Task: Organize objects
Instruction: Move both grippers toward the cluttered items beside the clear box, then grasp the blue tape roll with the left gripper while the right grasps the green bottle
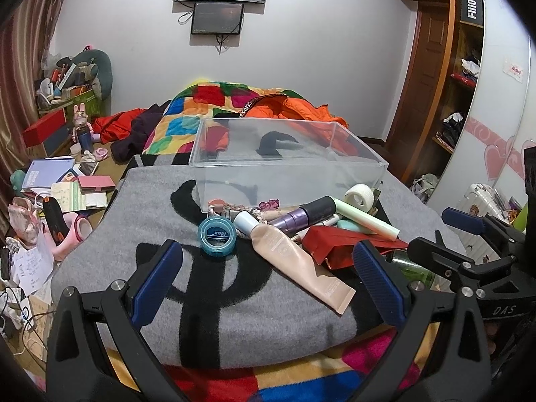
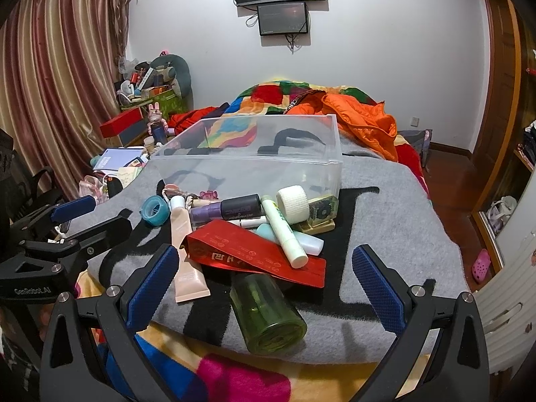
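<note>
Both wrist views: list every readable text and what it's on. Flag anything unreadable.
"Max": blue tape roll.
"Fillo": black sign on the wardrobe.
"DAS": right gripper body, seen from the left wrist view.
"GenRobot.AI": left gripper body, seen from the right wrist view.
Too small or blurred to read: red packet gold print, beige tube, purple bottle, green stick.

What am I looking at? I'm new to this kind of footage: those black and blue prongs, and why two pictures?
The prongs are two hand-held grippers, each with its own camera looking along its fingers. One picture is from the left gripper, the other from the right gripper. Both are open and hold nothing. On the grey blanket lies a heap of toiletries: a beige tube, blue tape, a red packet, a green bottle. Behind stands an empty clear box.
</note>
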`<state>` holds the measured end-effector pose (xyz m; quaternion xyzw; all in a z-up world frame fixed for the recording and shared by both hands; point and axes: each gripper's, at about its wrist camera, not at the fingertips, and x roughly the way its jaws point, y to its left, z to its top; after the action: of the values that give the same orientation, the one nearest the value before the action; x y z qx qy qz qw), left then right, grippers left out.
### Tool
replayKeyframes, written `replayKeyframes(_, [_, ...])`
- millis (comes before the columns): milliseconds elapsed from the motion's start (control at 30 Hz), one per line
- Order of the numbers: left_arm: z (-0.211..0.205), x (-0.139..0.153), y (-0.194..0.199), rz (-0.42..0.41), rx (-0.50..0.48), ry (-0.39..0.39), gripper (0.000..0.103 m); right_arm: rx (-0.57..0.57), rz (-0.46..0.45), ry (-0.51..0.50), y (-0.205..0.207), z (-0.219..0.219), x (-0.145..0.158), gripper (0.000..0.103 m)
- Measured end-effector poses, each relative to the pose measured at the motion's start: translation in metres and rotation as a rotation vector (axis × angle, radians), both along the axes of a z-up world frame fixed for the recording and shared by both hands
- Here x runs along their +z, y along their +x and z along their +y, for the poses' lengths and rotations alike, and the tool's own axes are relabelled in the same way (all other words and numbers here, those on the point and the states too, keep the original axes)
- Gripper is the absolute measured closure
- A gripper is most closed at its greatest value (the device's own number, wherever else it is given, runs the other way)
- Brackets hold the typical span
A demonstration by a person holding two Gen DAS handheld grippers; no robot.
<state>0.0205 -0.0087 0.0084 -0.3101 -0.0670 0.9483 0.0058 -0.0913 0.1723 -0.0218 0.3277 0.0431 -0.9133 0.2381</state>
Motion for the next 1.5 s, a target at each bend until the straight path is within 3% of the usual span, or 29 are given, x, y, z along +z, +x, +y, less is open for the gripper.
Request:
replayKeyframes(467, [-0.008,-0.008,-0.002,-0.015,0.01,0.013,0.0,0.012,-0.013,-0.012,0.001,0.0,-0.003,0.0])
replayKeyframes(733, [-0.036,-0.022,-0.016,-0.049,0.082,0.007,0.0,0.02,-0.055,-0.005,-0.002,0.007,-0.018,0.0])
replayKeyframes(767, [-0.039,-0.024,-0.019,-0.054,0.09,0.003,0.002,0.019,-0.06,-0.005,-0.003,0.009,-0.02,0.0])
replayKeyframes(867, [-0.045,-0.031,-0.031,-0.09,0.099,-0.01,0.02,0.011,-0.086,-0.007,-0.006,0.013,-0.027,0.0])
replayKeyframes(1033, [-0.049,-0.044,-0.045,-0.126,0.096,-0.015,0.02,0.006,-0.108,-0.009,-0.005,0.018,-0.036,0.001])
replayKeyframes(1133, [-0.048,-0.05,-0.054,-0.135,0.098,-0.036,0.021,0.009,-0.12,-0.016,-0.005,0.018,-0.04,0.011])
replayKeyframes(1367, [-0.052,-0.06,-0.071,-0.175,0.093,-0.006,0.037,0.055,-0.159,-0.026,-0.007,0.012,-0.049,0.048])
replayKeyframes(1500, [-0.054,-0.061,-0.075,-0.17,0.092,0.007,0.046,0.061,-0.142,-0.033,-0.005,0.011,-0.048,0.06])
